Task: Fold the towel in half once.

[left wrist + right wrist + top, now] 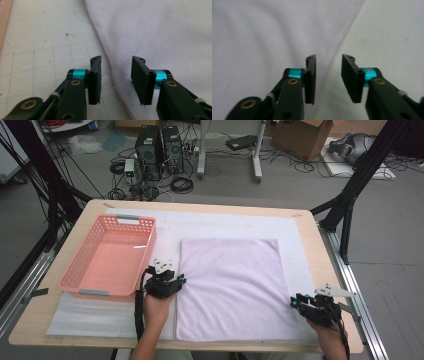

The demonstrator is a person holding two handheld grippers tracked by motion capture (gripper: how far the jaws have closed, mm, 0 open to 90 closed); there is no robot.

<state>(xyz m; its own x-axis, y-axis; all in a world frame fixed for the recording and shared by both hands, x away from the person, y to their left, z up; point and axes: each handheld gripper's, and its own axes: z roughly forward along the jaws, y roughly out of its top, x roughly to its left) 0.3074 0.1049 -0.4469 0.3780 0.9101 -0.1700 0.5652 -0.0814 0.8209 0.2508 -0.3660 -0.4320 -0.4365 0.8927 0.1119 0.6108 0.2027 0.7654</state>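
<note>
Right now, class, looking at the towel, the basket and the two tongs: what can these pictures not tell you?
- Towel: underside hidden in every view by the cloth itself.
- Left tongs, left gripper view: towel hem sits in the gap; whether a pad touches it is unclear.
- Right tongs, right gripper view: blurred, hem detail lost.
- Pink basket, high view: outer near wall hidden by its rim.

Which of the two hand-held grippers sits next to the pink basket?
The left hand-held gripper, at the towel's left edge just right of the basket. The right hand-held gripper is at the towel's opposite edge.
</note>
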